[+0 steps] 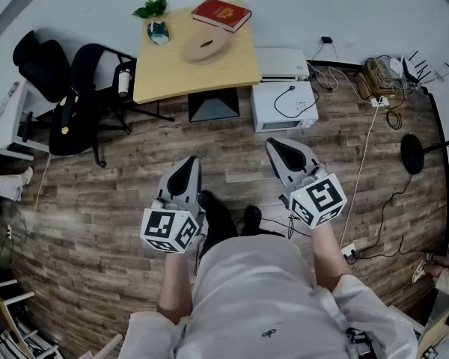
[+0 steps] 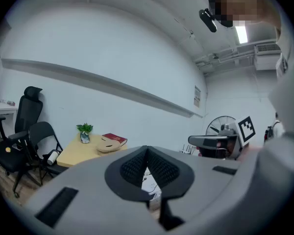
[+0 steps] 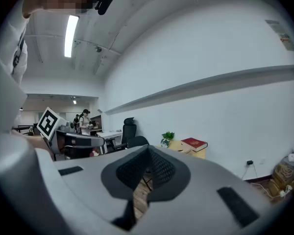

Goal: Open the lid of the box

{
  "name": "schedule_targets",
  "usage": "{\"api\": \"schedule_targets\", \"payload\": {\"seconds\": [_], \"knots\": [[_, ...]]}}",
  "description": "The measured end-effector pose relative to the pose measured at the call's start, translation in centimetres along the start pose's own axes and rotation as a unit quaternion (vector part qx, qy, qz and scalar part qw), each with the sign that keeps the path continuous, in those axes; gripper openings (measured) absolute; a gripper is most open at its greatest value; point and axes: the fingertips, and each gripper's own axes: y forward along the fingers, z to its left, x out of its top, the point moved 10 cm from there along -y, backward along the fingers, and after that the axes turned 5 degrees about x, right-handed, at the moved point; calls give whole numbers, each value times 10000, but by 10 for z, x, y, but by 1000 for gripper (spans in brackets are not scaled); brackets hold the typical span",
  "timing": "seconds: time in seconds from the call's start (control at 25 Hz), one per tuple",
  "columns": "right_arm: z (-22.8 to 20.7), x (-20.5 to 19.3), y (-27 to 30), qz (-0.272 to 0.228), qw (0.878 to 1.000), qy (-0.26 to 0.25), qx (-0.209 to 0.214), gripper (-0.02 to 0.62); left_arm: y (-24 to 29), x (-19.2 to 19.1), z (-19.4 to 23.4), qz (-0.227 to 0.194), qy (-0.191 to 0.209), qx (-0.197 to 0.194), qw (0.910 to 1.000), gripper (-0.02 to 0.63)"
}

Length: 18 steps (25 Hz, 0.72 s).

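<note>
A red book-shaped box point(image 1: 221, 13) lies at the far edge of a light wooden table point(image 1: 165, 73), beside an oval wooden object point(image 1: 204, 47) and a small potted plant point(image 1: 153, 10). I stand well back from the table on the plank floor. My left gripper point(image 1: 187, 163) and right gripper point(image 1: 275, 146) are held at waist height, both shut and empty, pointing toward the table. In the left gripper view the closed left gripper point(image 2: 147, 151) faces the red box point(image 2: 114, 139) far off. The right gripper point(image 3: 148, 151) shows the red box point(image 3: 194, 144) at a distance.
Two black office chairs point(image 1: 67, 88) stand left of the table. A white appliance point(image 1: 283, 105) and a white unit point(image 1: 282, 63) sit on the floor to its right, with cables and a fan base point(image 1: 413, 154) beyond. A white desk point(image 1: 7, 118) is at far left.
</note>
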Motion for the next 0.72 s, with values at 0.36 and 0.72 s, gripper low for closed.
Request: {"api": "schedule_targets", "payload": {"seconds": [0.36, 0.72], "knots": [[4, -1, -13, -34, 10000, -50, 62, -2, 5, -1, -16, 114, 105, -44, 9999, 6], [-6, -15, -14, -83, 9997, 176, 154, -2, 7, -9, -22, 199, 37, 103, 9997, 8]]}}
